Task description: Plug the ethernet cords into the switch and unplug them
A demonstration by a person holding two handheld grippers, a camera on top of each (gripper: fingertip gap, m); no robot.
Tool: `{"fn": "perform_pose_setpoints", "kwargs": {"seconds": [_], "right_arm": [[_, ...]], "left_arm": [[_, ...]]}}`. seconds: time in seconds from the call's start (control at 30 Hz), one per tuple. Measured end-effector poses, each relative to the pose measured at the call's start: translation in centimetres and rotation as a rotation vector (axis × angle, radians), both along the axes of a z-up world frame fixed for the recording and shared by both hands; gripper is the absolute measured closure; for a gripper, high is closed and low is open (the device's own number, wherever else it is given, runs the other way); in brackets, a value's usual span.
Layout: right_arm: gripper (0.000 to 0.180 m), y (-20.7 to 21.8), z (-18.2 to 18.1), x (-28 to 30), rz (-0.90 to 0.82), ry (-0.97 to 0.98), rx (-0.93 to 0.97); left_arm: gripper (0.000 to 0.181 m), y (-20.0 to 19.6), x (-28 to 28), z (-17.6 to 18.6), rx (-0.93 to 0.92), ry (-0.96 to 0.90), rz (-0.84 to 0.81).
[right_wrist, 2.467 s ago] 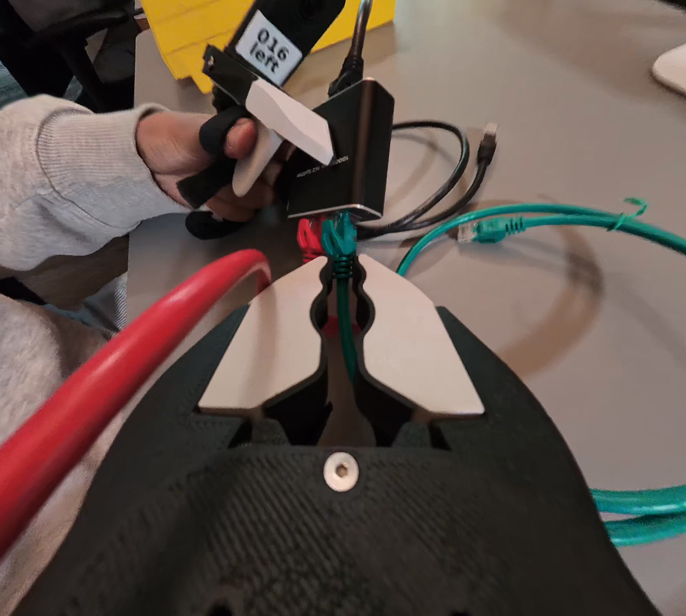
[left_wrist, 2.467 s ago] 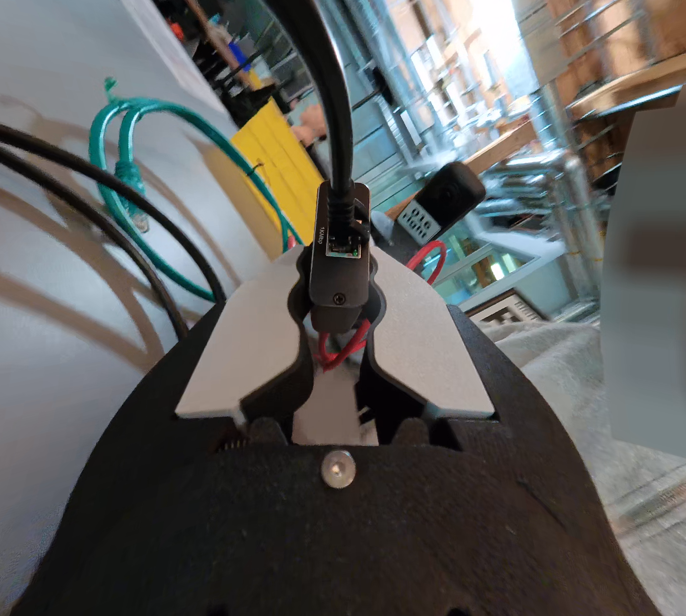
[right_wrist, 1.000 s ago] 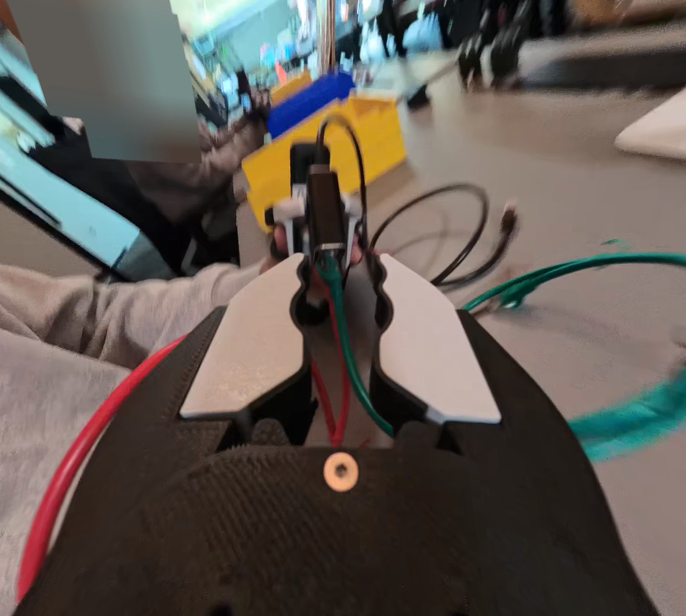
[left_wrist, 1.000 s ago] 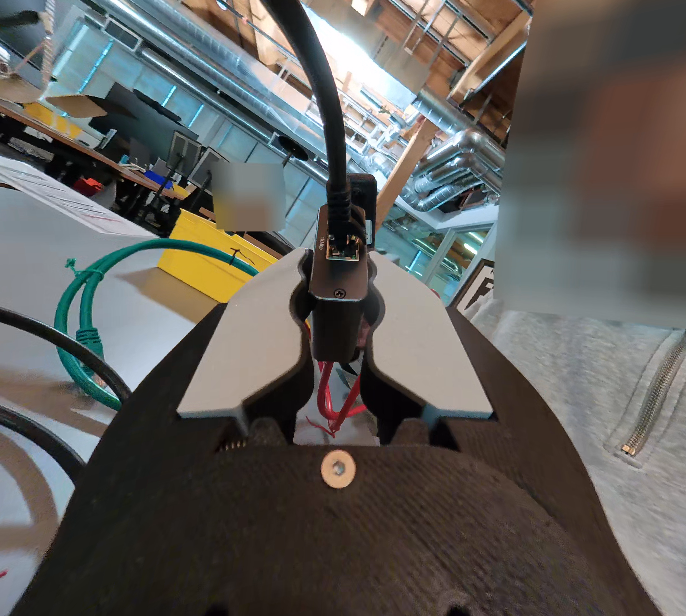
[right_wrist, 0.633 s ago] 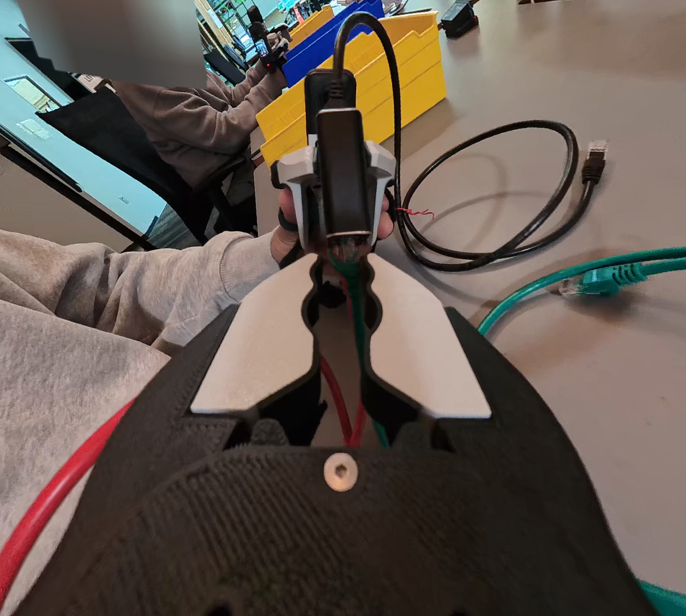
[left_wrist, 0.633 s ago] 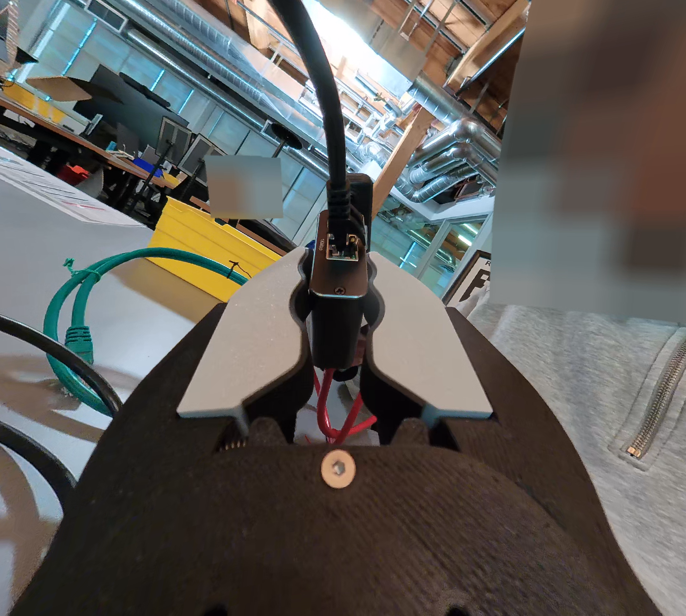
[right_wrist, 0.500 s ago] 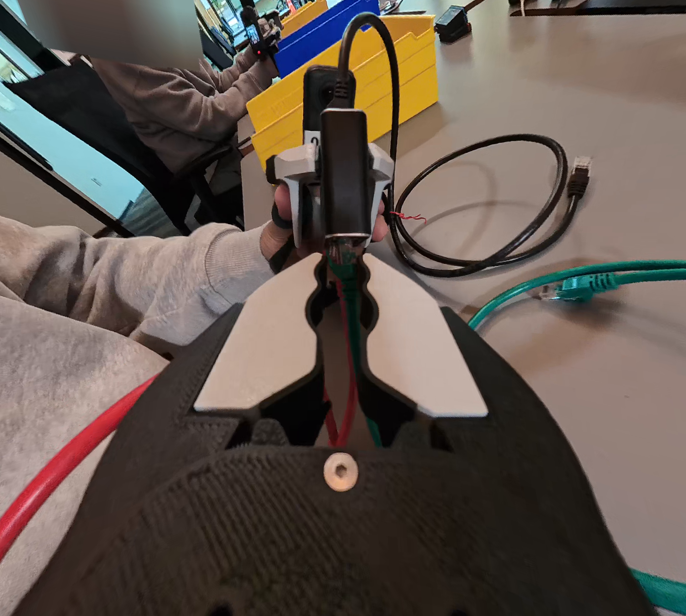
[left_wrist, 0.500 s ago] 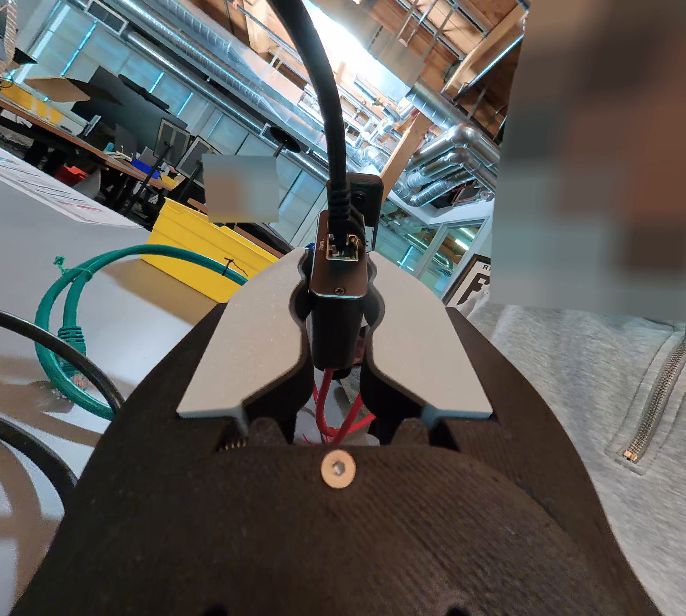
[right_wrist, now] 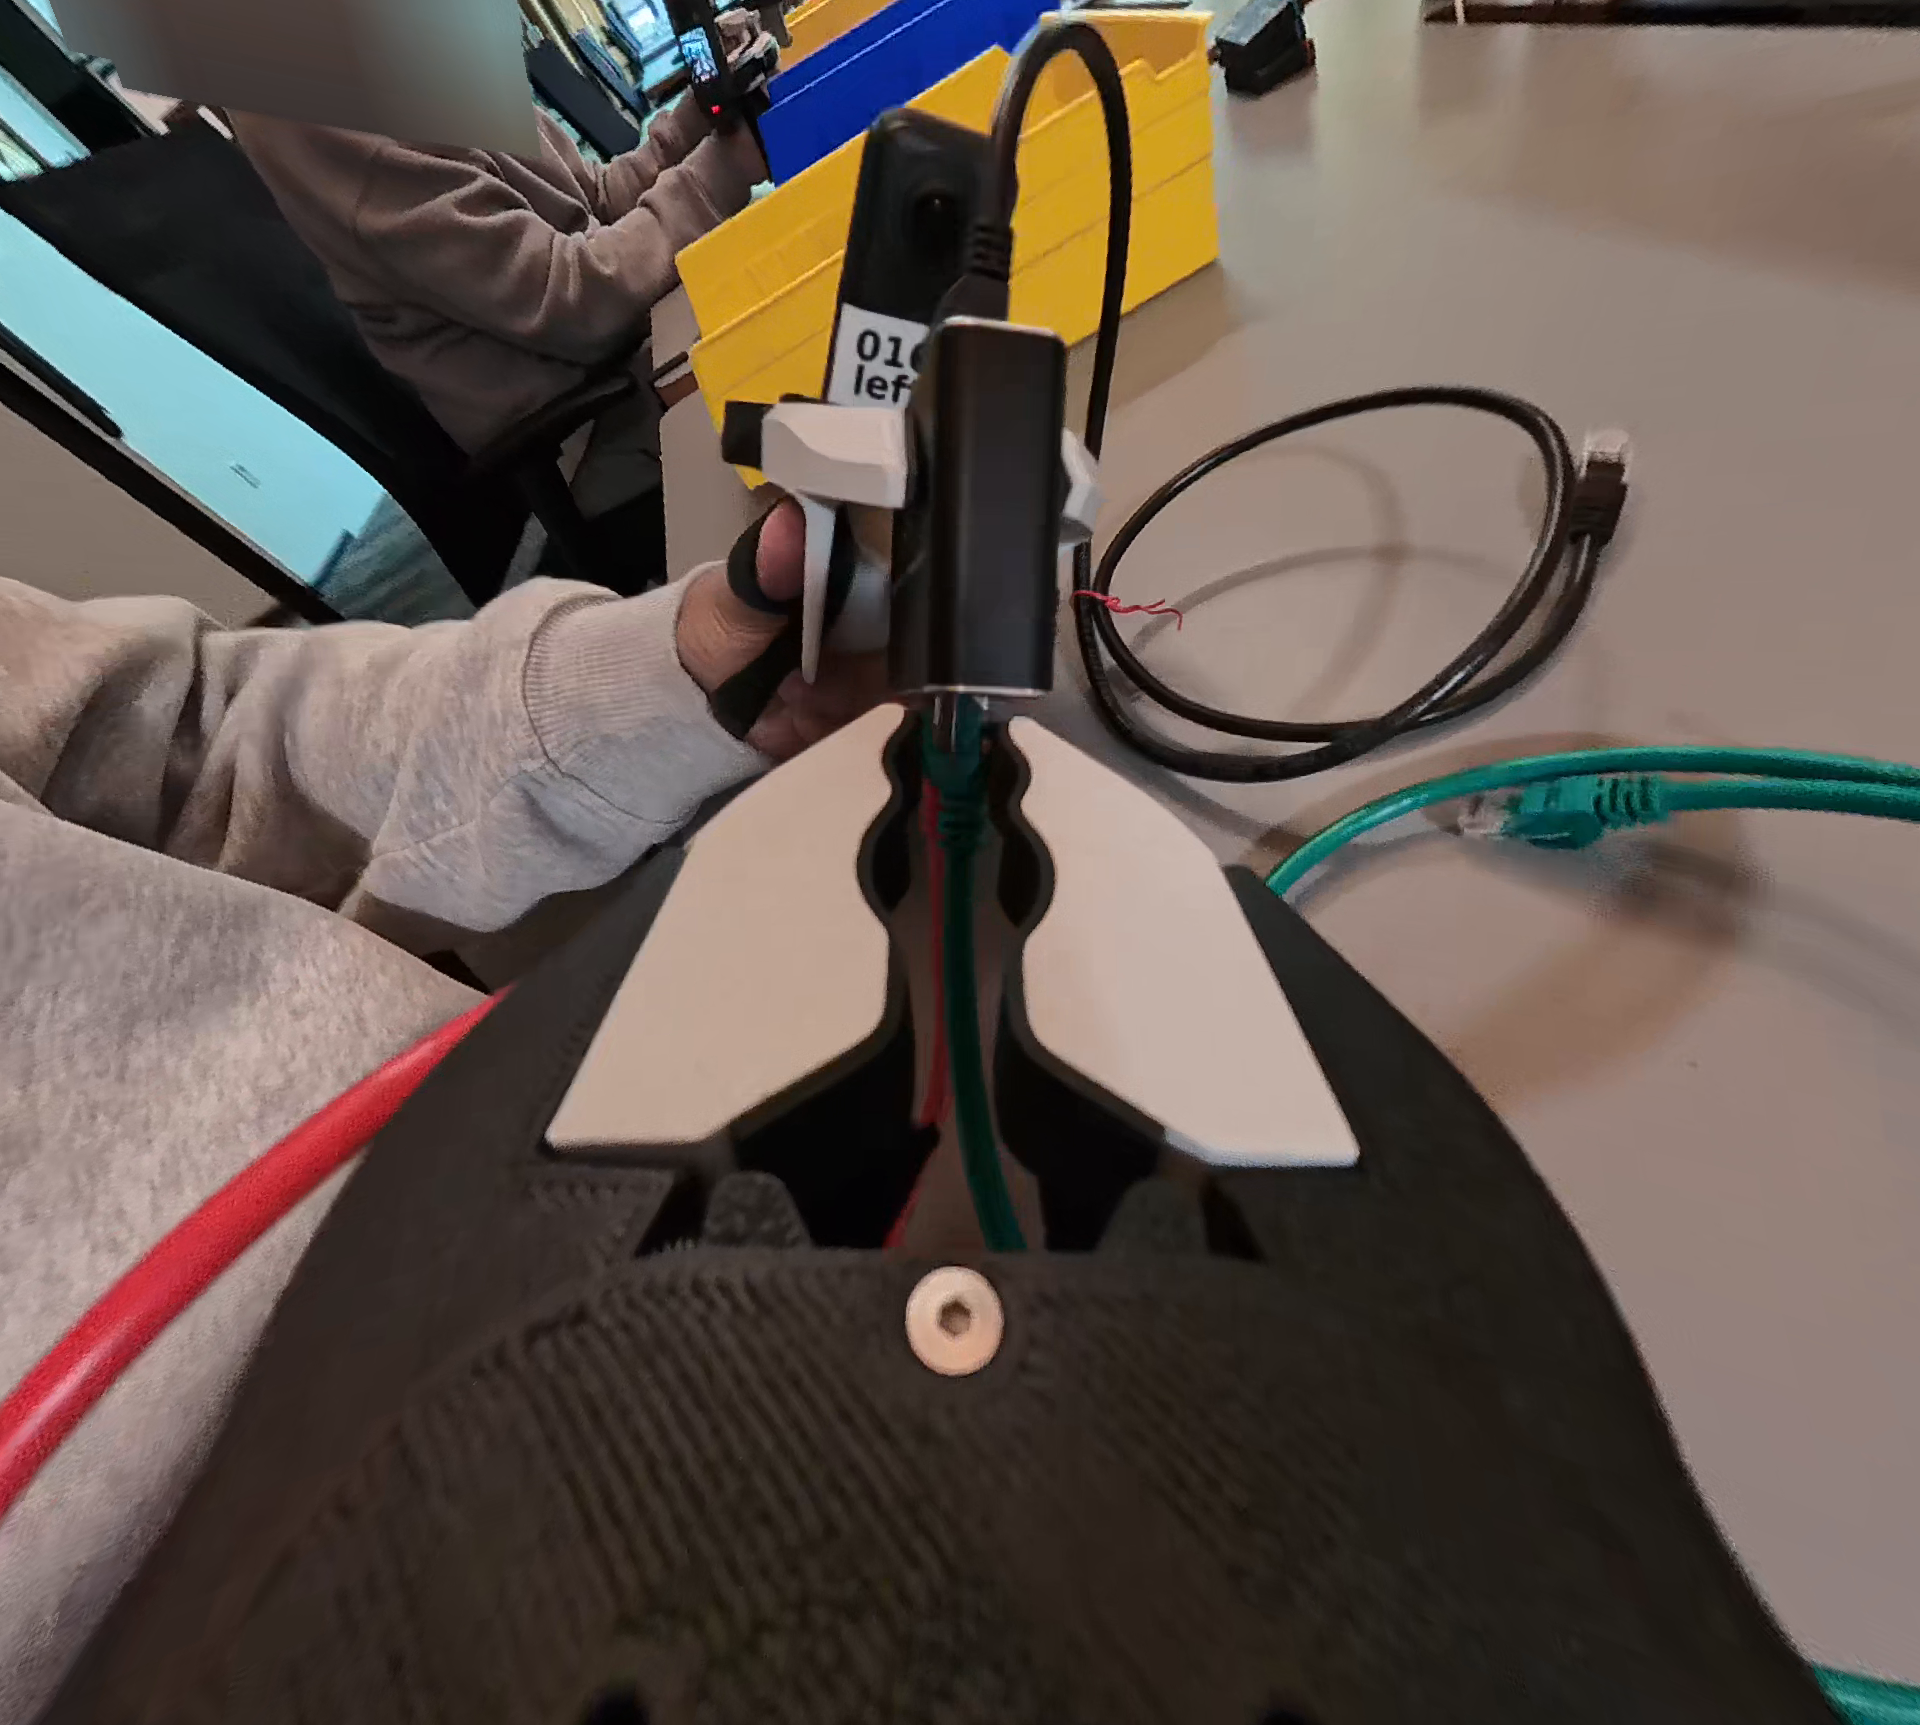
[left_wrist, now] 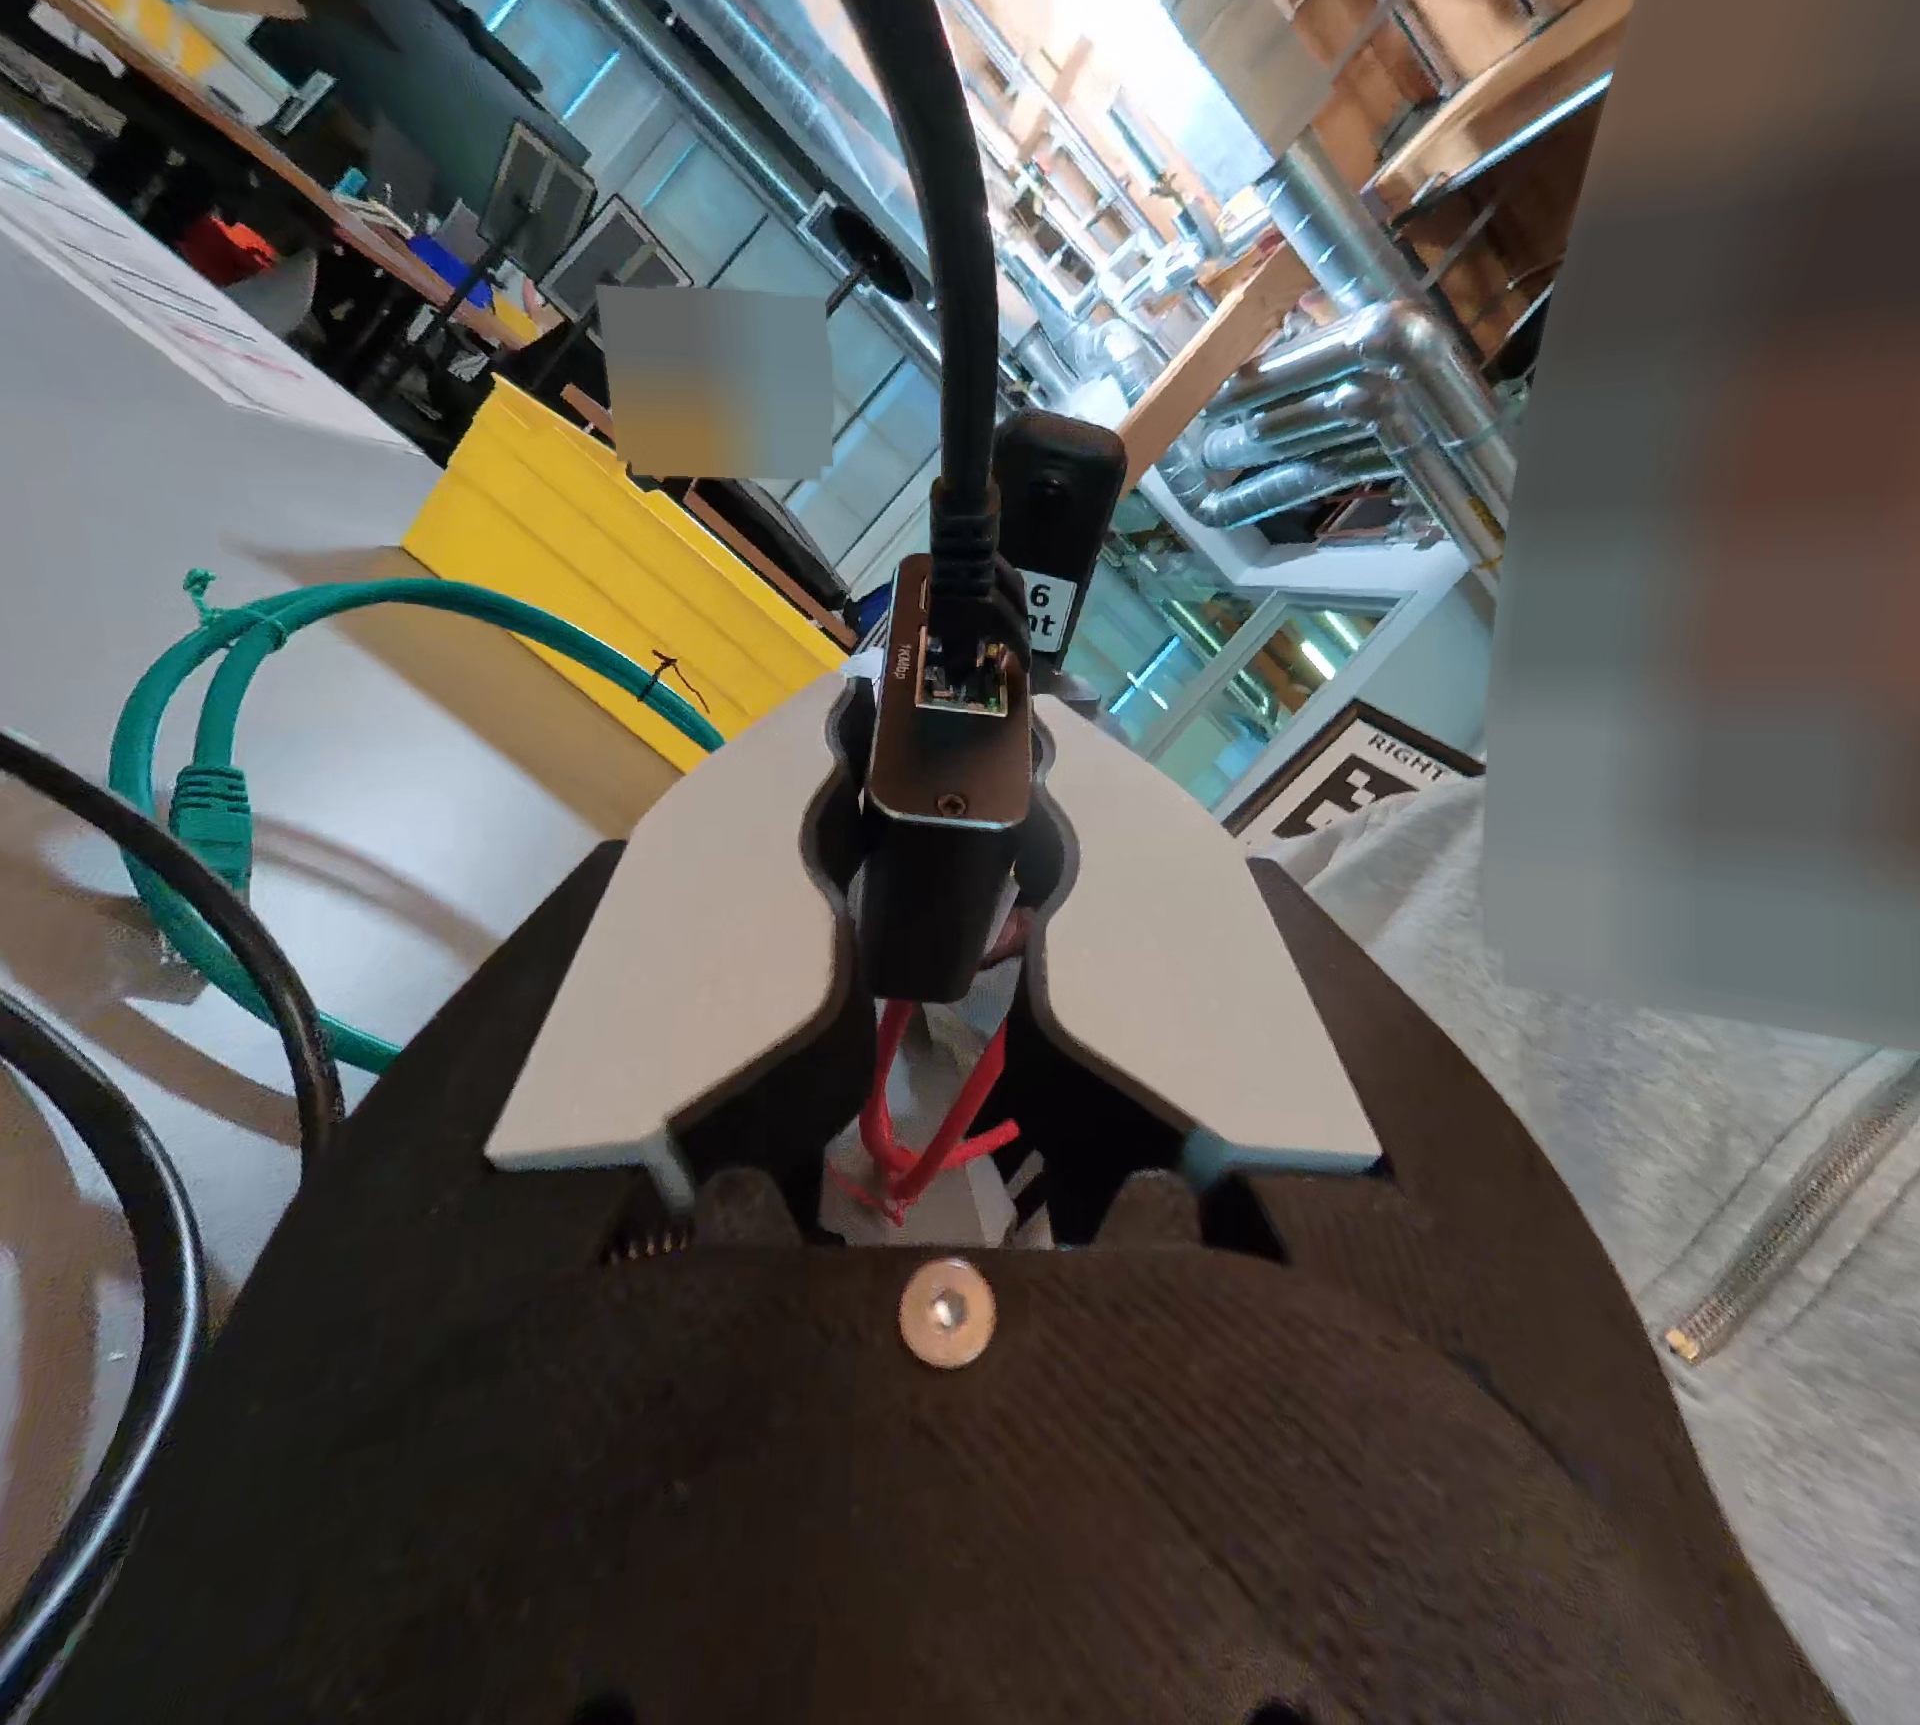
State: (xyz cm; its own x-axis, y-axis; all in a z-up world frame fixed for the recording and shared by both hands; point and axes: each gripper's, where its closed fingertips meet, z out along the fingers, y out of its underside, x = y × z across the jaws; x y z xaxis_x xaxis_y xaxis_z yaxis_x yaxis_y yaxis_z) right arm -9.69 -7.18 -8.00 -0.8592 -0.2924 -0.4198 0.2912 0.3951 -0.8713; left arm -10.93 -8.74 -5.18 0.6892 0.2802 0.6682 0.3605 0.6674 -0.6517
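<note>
My left gripper (left_wrist: 940,740) is shut on the black switch (left_wrist: 948,854) and holds it in the air above the table; both also show in the right wrist view, the left gripper (right_wrist: 831,460) and the switch (right_wrist: 982,512). A black cord (left_wrist: 961,387) is plugged into the switch's far end. A red cord (left_wrist: 935,1104) hangs from its near end. My right gripper (right_wrist: 956,756) is shut on the green cord's plug (right_wrist: 961,792), right at the switch's near end beside the red cord (right_wrist: 208,1260). How deep the plug sits is hidden.
The grey table (right_wrist: 1558,221) carries the looped black cord (right_wrist: 1351,719) and the green cord's free plug (right_wrist: 1548,813). A yellow bin (right_wrist: 1122,221) and a blue bin (right_wrist: 914,54) stand behind. A person in a brown sleeve (right_wrist: 468,252) sits at the left.
One second ago my right gripper's jaws stood wider apart around the green cord; now they are closed on its plug. Both grippers have shifted and tilted slightly; the left keeps hold of the switch.
</note>
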Motion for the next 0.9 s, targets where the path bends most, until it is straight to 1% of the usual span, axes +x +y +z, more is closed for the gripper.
{"fn": "perform_pose_setpoints", "kwargs": {"seconds": [0.1,0.2,0.3,0.37,0.43,0.53,0.6,0.7,0.8,0.9], "right_arm": [[0.168,0.0,0.4,-0.3,-0.013,-0.015,-0.019],[0.167,-0.2,0.7,-0.7,-0.042,-0.009,-0.045],[0.165,-0.8,0.2,-1.1,-0.048,-0.038,-0.006],[0.165,-0.7,1.1,-1.7,-0.074,-0.04,-0.063],[0.16,-0.1,2.4,-2.6,-0.102,-0.03,-0.137],[0.157,0.4,3.2,-3.0,-0.105,-0.006,-0.183],[0.156,0.3,3.1,-2.4,-0.086,0.038,-0.2],[0.157,-0.1,1.5,-0.7,-0.043,0.142,-0.166],[0.158,-0.5,0.4,0.5,-0.016,0.201,-0.134],[0.156,-0.6,0.3,0.5,-0.032,0.282,-0.141]], "left_arm": [[0.153,-0.1,0.0,0.0,0.061,-0.007,-0.014],[0.154,-0.7,-0.5,-0.2,0.136,-0.002,0.01],[0.155,-1.8,-0.9,-1.0,0.17,-0.026,0.042],[0.155,-3.0,-1.0,-1.2,0.221,-0.031,0.091],[0.155,-4.2,-0.6,-0.8,0.268,-0.016,0.105],[0.155,-4.9,-0.7,-1.0,0.222,-0.008,0.152],[0.155,-5.4,-0.7,-1.0,0.23,0.002,0.181],[0.155,-6.1,-0.6,-1.0,0.266,0.009,0.205],[0.155,-6.1,-0.6,-1.0,0.249,0.01,0.205],[0.156,-5.7,-0.4,-0.7,0.218,0.035,0.211]]}}
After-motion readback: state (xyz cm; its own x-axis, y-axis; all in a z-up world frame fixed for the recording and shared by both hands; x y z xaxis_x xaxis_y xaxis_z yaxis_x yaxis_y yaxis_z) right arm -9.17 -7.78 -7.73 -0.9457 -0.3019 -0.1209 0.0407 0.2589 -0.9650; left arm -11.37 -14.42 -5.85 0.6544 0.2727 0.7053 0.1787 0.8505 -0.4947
